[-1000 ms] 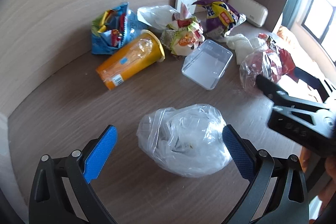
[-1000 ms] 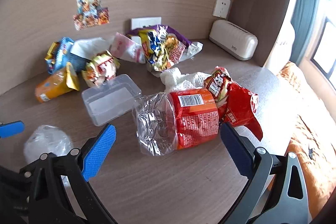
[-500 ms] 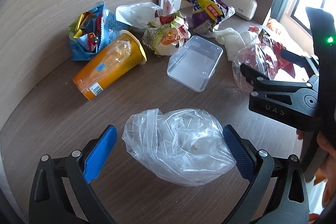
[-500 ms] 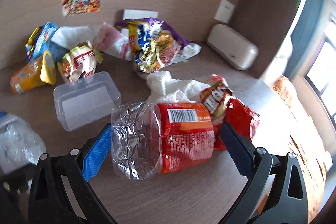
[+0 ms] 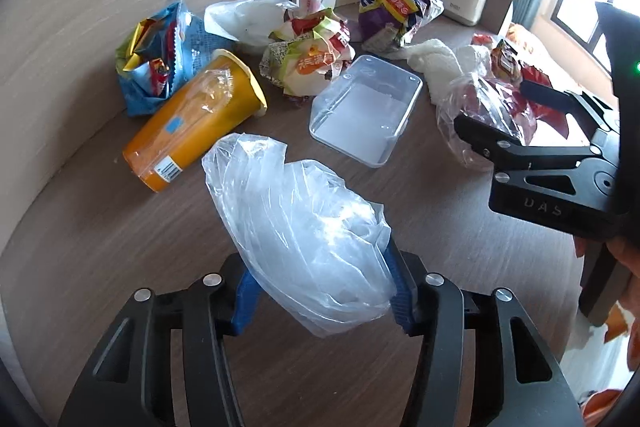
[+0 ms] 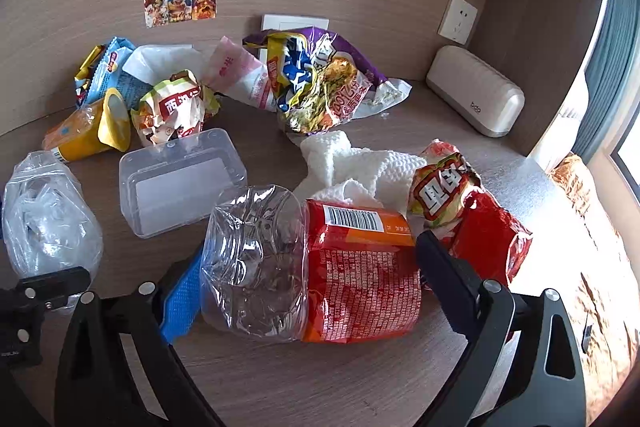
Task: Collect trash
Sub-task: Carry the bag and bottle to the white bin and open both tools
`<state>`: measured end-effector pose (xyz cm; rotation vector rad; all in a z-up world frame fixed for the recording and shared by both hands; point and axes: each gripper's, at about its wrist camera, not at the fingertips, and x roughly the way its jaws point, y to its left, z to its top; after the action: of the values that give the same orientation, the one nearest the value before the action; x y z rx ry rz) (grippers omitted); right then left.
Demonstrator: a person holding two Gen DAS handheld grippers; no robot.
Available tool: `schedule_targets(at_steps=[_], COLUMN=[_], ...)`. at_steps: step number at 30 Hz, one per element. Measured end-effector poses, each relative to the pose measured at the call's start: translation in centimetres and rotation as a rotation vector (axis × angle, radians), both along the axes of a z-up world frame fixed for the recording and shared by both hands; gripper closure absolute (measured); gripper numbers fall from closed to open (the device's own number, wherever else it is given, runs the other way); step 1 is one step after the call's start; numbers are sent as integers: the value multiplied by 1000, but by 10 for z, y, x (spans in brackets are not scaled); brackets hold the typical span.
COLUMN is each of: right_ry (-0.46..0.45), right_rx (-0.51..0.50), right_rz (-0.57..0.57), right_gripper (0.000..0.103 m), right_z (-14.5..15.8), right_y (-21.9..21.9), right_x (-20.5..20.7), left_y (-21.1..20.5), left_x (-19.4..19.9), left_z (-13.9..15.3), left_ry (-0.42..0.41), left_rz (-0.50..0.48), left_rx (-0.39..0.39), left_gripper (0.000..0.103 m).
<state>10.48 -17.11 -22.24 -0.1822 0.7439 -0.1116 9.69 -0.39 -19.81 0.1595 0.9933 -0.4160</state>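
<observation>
My left gripper (image 5: 320, 293) is shut on a crumpled clear plastic bag (image 5: 296, 227) and holds it above the wooden table (image 5: 120, 247); the bag also shows in the right wrist view (image 6: 48, 215). My right gripper (image 6: 308, 287) is shut on a crushed clear plastic bottle with a red label (image 6: 312, 267); it shows in the left wrist view (image 5: 520, 131) with the bottle (image 5: 476, 115) at the right.
Other trash lies on the table: an orange cup (image 5: 196, 123), a blue snack bag (image 5: 156, 63), a clear plastic box (image 5: 366, 115), crumpled wrappers (image 5: 312, 55), a purple bag (image 5: 388, 7), white tissue (image 6: 360, 171), a red snack bag (image 6: 472, 211). A beige device (image 6: 476, 91) stands by the wall.
Both grippers have closed: the left on the clear plastic bag, which is now lifted off the table, the right on the crushed bottle.
</observation>
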Motion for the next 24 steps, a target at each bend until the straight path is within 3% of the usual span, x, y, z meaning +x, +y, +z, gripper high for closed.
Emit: schedule_targets(at_steps=[8,16,24], right_ry=[-85,-179,-248], right_rx=[3,15,-7], right_rz=[-1,7,-62], right_gripper=[7,7,7], right_z=[30,77,117], right_y=[0,1,-13], right_x=[-17,-40,-68], left_y=[-4,-5,-36], left_x=[-5,-11,-20], left_z=[23,65,96], left_ry=[-66,-155,-215], left_rz=[-2,-17,-127], left_rx=[-26,-38,-75], left_gripper=[58,58,58])
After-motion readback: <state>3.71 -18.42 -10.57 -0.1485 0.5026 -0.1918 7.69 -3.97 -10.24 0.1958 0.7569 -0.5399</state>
